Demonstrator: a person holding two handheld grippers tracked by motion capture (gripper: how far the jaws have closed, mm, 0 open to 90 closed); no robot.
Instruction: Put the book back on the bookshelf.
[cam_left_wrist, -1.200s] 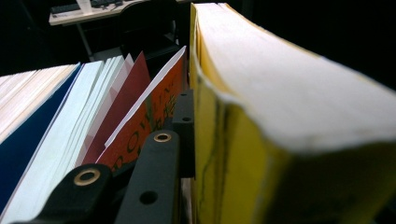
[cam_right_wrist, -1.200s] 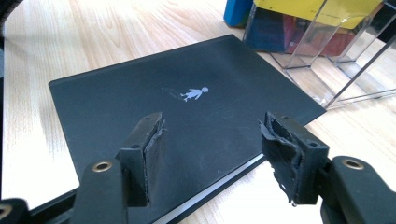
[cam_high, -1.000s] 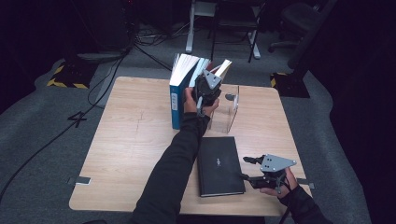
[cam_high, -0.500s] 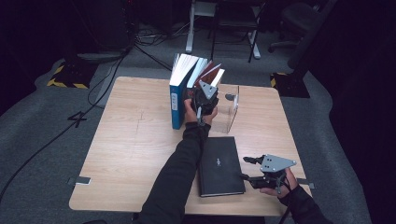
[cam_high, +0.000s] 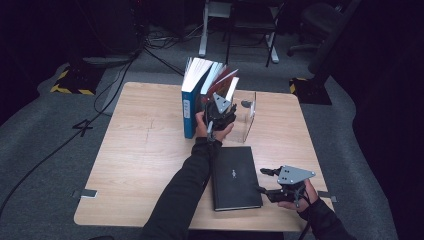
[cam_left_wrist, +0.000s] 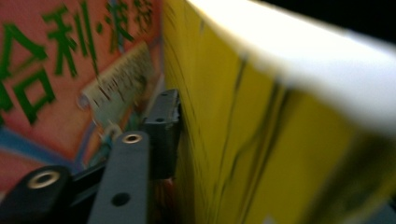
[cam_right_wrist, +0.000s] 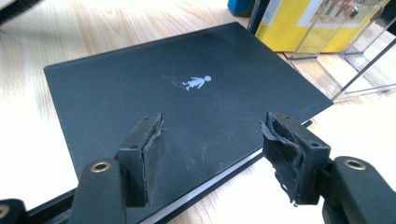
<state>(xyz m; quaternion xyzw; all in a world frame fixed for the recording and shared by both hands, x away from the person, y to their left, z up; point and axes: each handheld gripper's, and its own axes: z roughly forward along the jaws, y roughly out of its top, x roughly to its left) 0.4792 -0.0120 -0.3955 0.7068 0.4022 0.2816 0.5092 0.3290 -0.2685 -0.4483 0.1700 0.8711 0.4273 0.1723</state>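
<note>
Several books lean upright at the table's far middle: a thick blue book (cam_high: 189, 111), then thinner ones against a clear bookend (cam_high: 249, 117). My left gripper (cam_high: 220, 111) is at this row. In the left gripper view one pad (cam_left_wrist: 163, 123) sits between a red cover with green characters (cam_left_wrist: 56, 70) and a yellow book (cam_left_wrist: 261, 140). Its jaws have just been opening with the yellow book between them; the other jaw is hidden behind it. A black book (cam_high: 235, 176) (cam_right_wrist: 187, 84) lies flat near the front edge. My right gripper (cam_high: 263, 181) (cam_right_wrist: 212, 144) hovers open over the black book's corner, holding nothing.
The wooden table (cam_high: 140, 160) has bare room on its left half. The clear bookend (cam_right_wrist: 327, 51) and the yellow book (cam_right_wrist: 289, 23) stand just beyond the black book. Chair and desk legs (cam_high: 227, 30), cables and yellow-black floor tape (cam_high: 70, 82) lie past the table.
The left hand has come down with the book, which now leans lower in the row by the bookend. The right gripper has stayed in place.
</note>
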